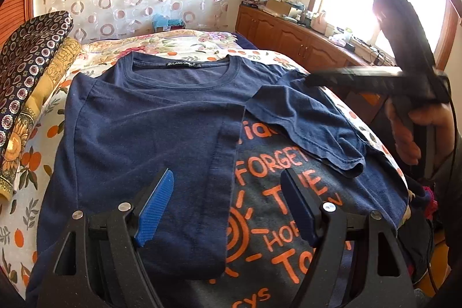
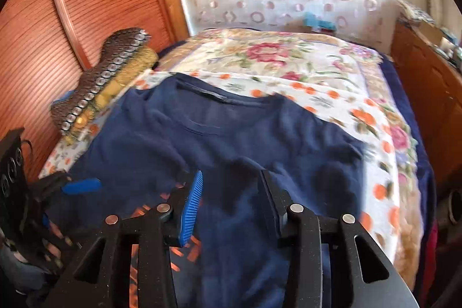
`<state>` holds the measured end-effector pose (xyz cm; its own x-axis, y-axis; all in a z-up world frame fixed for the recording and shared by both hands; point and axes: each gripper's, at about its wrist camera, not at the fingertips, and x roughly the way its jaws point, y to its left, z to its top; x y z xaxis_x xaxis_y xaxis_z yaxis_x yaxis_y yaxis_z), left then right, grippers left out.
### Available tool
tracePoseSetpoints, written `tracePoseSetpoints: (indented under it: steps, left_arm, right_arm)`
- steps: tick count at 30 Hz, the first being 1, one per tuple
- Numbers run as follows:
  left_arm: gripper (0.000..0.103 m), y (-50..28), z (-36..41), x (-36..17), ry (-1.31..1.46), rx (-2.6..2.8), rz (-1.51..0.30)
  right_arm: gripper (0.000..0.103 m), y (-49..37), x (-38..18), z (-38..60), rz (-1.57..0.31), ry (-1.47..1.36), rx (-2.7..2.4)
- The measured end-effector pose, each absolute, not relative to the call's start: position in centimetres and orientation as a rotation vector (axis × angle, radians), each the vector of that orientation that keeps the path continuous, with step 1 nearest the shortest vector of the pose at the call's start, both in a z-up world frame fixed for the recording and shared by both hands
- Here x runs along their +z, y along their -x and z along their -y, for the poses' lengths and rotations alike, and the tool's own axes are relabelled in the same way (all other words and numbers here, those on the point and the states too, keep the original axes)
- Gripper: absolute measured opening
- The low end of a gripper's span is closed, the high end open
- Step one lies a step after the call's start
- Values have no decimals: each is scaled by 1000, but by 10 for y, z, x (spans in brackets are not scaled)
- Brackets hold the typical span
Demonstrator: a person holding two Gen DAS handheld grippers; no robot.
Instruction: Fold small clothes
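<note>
Lying flat on the bed (image 1: 34,186), the navy T-shirt (image 1: 150,111) has its left side folded in over the orange print, while the right sleeve (image 1: 306,117) is doubled back toward the middle at about two o'clock from the shirt's centre. The cloth looks light, soft and limp, so it will likely sag and crease wherever it is lifted; the hemmed edges, the sleeve cuff and the shoulder seams seem the surest places to pinch, since a doubled hem gives the ribbed blue pads more to bite. The left gripper (image 1: 228,207) hovers low over the folded edge at six o'clock in its own view, tilted down toward the fabric, its jaws spread wide with nothing between them. The right gripper (image 2: 231,204) points down over the shirt's right half, its jaws partly parted and empty, the cloth beneath them untouched as far as the blurred right wrist view shows. In the left wrist view the same tool appears at three o'clock, held in a hand (image 1: 410,129) above the sleeve. A patterned pillow (image 1: 31,62) rests at nine o'clock beside the shirt.
</note>
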<state>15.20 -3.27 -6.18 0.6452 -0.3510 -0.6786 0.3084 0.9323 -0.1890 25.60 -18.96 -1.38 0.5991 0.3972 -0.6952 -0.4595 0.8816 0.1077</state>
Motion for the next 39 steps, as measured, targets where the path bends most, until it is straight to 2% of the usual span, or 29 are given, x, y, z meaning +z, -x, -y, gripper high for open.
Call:
tracePoseSetpoints:
  steps: [16, 39]
  left_arm:
    - [77, -161, 6, -73, -10, -267, -828]
    - [79, -174, 21, -90, -95, -234, -887]
  right_arm:
    - [42, -156, -73, 221, -828, 155, 488]
    - [49, -136, -77, 232, -788, 110, 463]
